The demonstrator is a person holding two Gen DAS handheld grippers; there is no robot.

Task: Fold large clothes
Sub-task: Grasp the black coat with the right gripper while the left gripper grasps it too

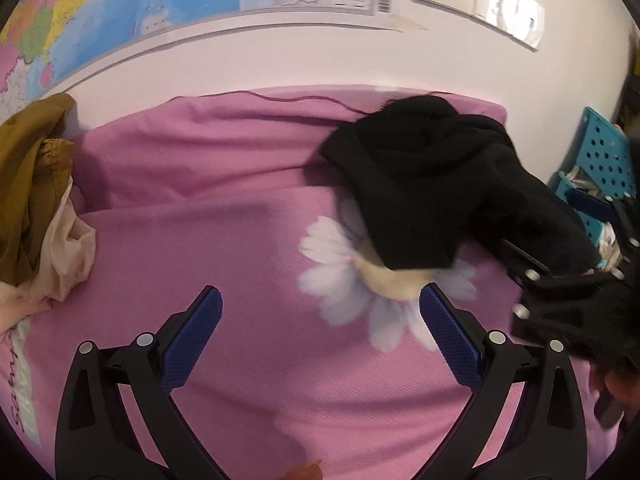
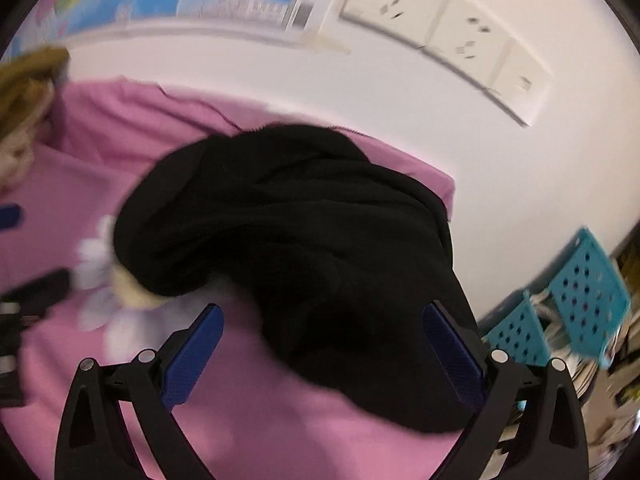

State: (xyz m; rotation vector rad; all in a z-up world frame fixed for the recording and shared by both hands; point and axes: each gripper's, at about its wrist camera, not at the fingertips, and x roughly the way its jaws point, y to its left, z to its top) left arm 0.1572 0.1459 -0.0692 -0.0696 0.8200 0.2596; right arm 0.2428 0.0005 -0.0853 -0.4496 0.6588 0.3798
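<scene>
While both jaws gape empty, left gripper (image 1: 320,304) over bare pink sheet (image 1: 224,240), right gripper (image 2: 322,328) at black garment (image 2: 288,216) bunched beyond, near wall: still gathering, judged; next, pinch an edge and spread flat.

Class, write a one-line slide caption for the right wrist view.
Open right claw poised over a crumpled black garment on a pink sheet.

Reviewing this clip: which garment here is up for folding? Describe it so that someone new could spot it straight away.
Start from the pink bedsheet with a white daisy print, spread below the wall map. At its far right lies a crumpled black garment, covering part of the daisy. It is the only black, fuzzy-looking cloth; the other heap, at the far left, is olive clothing over cream fabric.
</scene>
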